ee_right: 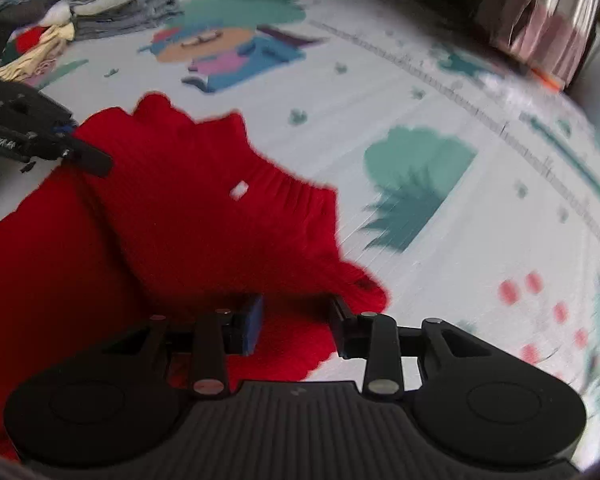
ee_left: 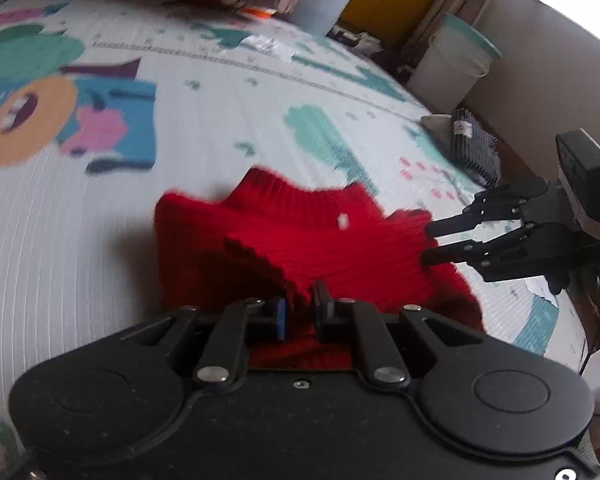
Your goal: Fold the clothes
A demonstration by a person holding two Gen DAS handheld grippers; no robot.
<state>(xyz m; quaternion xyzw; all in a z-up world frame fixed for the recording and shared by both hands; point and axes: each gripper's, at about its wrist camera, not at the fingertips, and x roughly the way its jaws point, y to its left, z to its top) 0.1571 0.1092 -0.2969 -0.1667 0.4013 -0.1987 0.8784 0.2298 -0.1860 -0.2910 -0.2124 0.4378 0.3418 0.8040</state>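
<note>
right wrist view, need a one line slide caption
Right gripper open over the edge of a red knit sweater on a cartoon-print mat; left gripper pinches its far side.

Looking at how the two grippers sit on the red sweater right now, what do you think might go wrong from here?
1. The left gripper pinches only a scalloped edge of the red sweater; the knit may slip free.
2. The right gripper stands open over the sweater's edge, so one-sided pulling could skew it.
</note>
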